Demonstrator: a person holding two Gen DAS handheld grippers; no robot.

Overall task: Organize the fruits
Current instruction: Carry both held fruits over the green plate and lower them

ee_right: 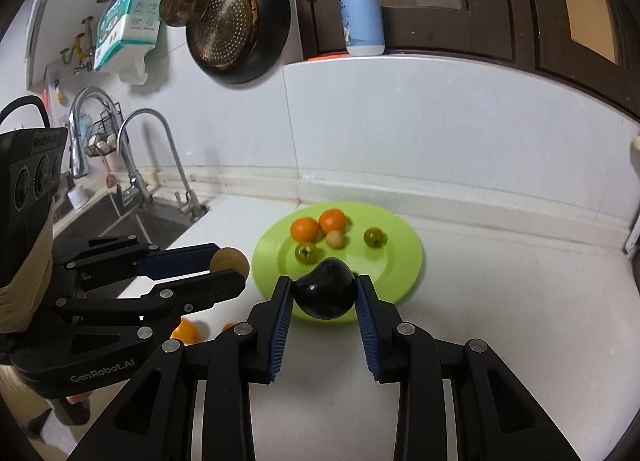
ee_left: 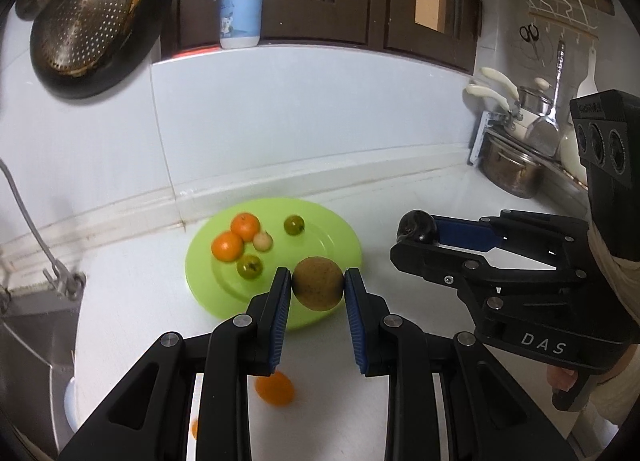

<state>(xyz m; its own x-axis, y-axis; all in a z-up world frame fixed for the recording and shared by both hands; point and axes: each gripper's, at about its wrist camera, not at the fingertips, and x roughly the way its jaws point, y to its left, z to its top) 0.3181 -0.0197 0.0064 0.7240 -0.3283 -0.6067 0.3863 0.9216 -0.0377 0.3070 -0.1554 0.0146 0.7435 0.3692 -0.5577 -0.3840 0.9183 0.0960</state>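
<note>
Nearest, two oranges lie loose on the white counter (ee_left: 400,221): one orange (ee_left: 275,388) shows under the left gripper's fingers and a sliver of a second (ee_left: 195,428) sits at the near left. They are not yet on the plate, so I judge the sorting a little over half done.

Just beyond, the left gripper (ee_left: 318,288) pinches a brown round fruit (ee_left: 318,283) between its blue pads, held over the near edge of the green plate (ee_left: 336,229). The right gripper (ee_right: 324,293) pinches a dark, almost black fruit (ee_right: 325,295), likewise over the plate's near rim. Both fruits seem on their way to the plate.

Farther on, the plate already holds two oranges (ee_left: 236,237), two small green fruits (ee_left: 249,265) and one small pale fruit (ee_left: 263,240).

The right wrist view alone shows the sink (ee_right: 132,221) and taps (ee_right: 140,149) at far left. The left wrist view alone shows the pots (ee_left: 512,173) and hanging utensils at far right. The soap bottle (ee_left: 241,1) stands farthest.
</note>
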